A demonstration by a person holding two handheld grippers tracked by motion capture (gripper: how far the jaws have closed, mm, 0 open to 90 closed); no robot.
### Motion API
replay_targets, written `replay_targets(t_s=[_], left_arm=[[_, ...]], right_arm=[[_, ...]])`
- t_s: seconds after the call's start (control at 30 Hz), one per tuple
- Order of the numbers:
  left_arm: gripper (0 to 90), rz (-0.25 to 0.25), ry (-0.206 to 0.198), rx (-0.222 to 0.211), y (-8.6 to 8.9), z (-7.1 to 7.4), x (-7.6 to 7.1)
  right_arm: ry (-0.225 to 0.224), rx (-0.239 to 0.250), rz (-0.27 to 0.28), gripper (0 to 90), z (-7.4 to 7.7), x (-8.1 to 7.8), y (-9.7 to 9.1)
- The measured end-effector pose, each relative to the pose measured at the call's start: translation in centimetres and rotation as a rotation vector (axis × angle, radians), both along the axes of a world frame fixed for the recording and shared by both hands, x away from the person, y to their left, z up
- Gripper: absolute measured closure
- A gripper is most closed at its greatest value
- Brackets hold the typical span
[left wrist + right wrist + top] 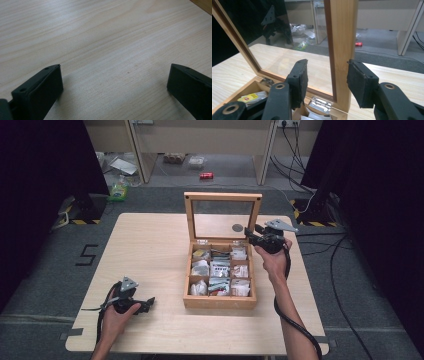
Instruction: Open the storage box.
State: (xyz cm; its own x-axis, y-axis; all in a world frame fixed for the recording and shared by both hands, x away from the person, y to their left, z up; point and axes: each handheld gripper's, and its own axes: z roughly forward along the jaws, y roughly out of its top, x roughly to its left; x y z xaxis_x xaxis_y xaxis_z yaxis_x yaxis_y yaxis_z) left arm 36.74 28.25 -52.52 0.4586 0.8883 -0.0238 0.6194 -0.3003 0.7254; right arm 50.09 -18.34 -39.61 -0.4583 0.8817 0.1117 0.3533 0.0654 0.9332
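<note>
Box (220, 299) open, lid (340, 50) upright, packets (219, 270) untouched inside. Right gripper (327, 82) spread astride lid's side rail, unclamped. Left gripper (112, 85) spread, empty, left of box.

I am carrying a black gripper in each hand. My left gripper (142, 306) is wearing a grey three-cornered plate on top, and a black cable is trailing from it. My right gripper (250, 233) is showing the same grey plate and a thick black cable. My jaws are looking like flat black blocks, with small screw holes and brass-coloured pivot rings. My forearms are showing bare, with no sleeves.
</note>
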Motion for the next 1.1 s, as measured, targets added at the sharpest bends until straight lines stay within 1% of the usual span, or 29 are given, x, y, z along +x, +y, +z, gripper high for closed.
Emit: replay_targets(t_s=[0.13,0.27,0.43,0.53,0.57,0.63,0.8,0.87,0.9,0.93,1.0,1.03,1.1], left_arm=[[0.0,0.0,0.0,0.0,0.0,0.0,0.0],[0.0,0.0,0.0,0.001,0.0,0.0,0.0],[0.0,0.0,0.0,0.001,0.0,0.0,0.0],[0.0,0.0,0.0,0.001,0.0,0.0,0.0],[0.0,0.0,0.0,0.001,0.0,0.0,0.0],[0.0,0.0,0.0,0.001,0.0,0.0,0.0],[0.0,0.0,0.001,0.001,0.0,0.0,0.0],[0.0,0.0,0.0,0.0,0.0,0.0,0.0],[0.0,-0.001,0.0,0.001,0.0,0.0,0.0],[0.0,-0.001,0.001,0.001,0.0,0.0,0.0],[0.0,-0.001,0.0,0.001,0.0,0.0,0.0],[0.0,0.0,0.0,0.0,0.0,0.0,0.0],[0.0,0.0,0.0,0.0,0.0,0.0,0.0]], right_arm=[[0.01,0.005,-0.016,50.8,-0.3,0.3,-0.2],[0.016,-0.001,-0.021,50.7,-0.6,0.3,-0.3],[0.019,0.001,-0.016,50.6,-0.9,0.0,-0.6],[0.041,-0.012,-0.022,50.6,-1.1,-0.4,-0.9],[0.062,-0.02,-0.024,50.5,-1.1,-0.8,-1.1],[0.067,-0.021,-0.022,50.5,-1.1,-1.0,-1.2],[0.091,-0.018,-0.01,49.0,-1.1,-2.2,-1.7],[0.102,-0.004,0.0,48.6,-1.3,-2.9,-1.8],[0.099,-0.007,0.008,48.5,-1.4,-3.3,-1.8],[0.109,-0.005,0.016,48.4,-1.6,-3.7,-1.8],[0.113,-0.01,0.026,48.4,-1.9,-4.4,-1.9],[0.113,-0.01,0.026,48.4,-1.9,-4.4,-1.9],[0.122,-0.016,0.037,48.3,-2.2,-5.0,-1.9]])
